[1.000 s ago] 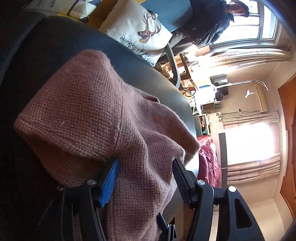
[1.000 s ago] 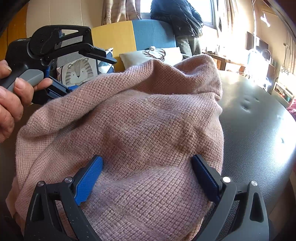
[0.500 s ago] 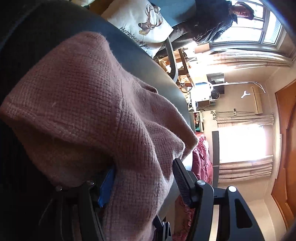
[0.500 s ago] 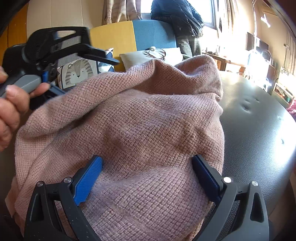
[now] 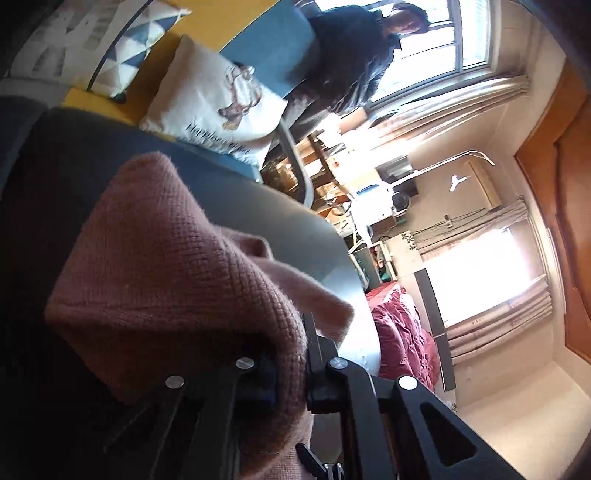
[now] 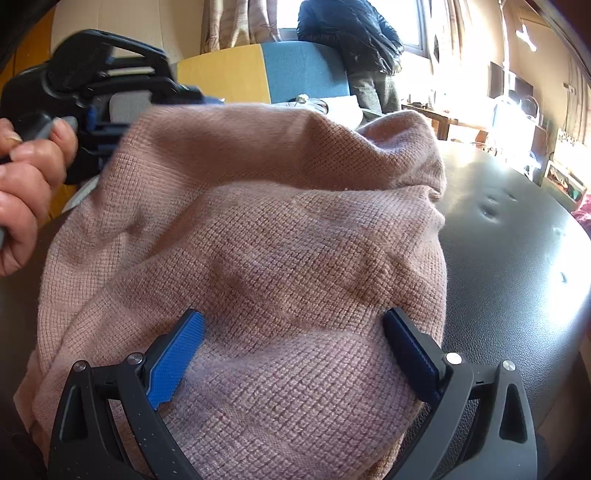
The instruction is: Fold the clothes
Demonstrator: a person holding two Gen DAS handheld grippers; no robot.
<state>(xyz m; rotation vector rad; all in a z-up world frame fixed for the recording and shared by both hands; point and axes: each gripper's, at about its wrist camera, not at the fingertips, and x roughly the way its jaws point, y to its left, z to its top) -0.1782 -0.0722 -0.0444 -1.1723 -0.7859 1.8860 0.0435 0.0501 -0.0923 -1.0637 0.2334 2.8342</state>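
A pink knitted sweater lies bunched on the dark leather table. My left gripper is closing its jaws on a raised fold of the sweater, and the knit is pinched tight between the pads. The right wrist view shows the same left gripper at the upper left, held by a hand, with the sweater's edge lifted there. My right gripper stands open over the near part of the sweater. Its blue pads are spread wide, with the knit bulging between them.
Behind the table is a yellow and blue sofa with printed cushions. A person in a dark jacket stands by the bright window. A red quilt lies beyond the table's far edge. Bare table surface stretches to the right.
The left gripper's jaws went from wide apart to shut on a sweater fold. It then rose, lifting that edge. The right gripper stayed still and open.
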